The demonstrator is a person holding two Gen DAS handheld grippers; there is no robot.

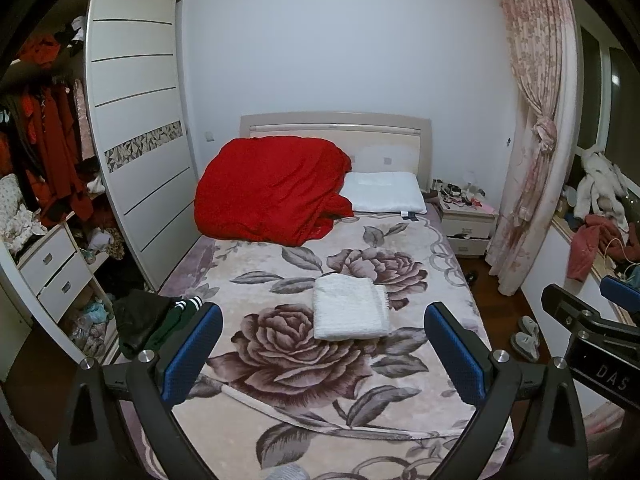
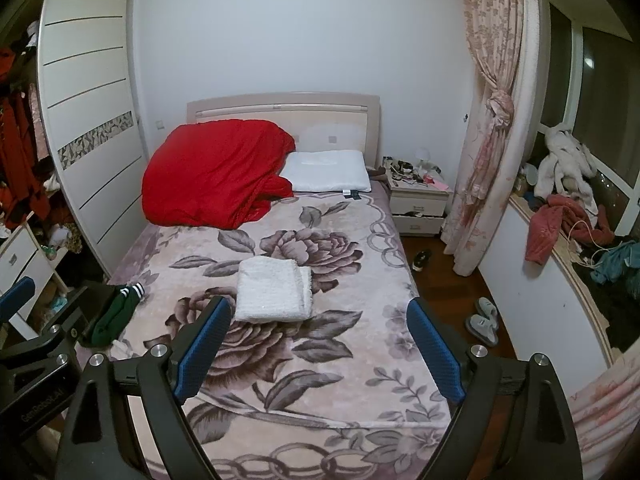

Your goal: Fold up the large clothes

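We judged the white towel [image 1: 351, 307] folded at the bed's [image 1: 440, 400] centre, the dark clothes [image 1: 144, 320] at nine o'clock unfolded, left gripper [image 1: 323, 354] and right gripper [image 2: 318, 350] released, empty.

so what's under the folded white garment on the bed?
The folded white garment lies flat on the floral blanket, over leaves between the two printed roses. The print directly beneath it is hidden. Both grippers, left and right, are open and hold nothing.

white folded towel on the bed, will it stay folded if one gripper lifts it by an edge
Probably not. The white folded towel looks soft and thick, so lifted layers would likely droop and open. It seems light. Its fuzzy pile should grip the blue fingers rather than slip.
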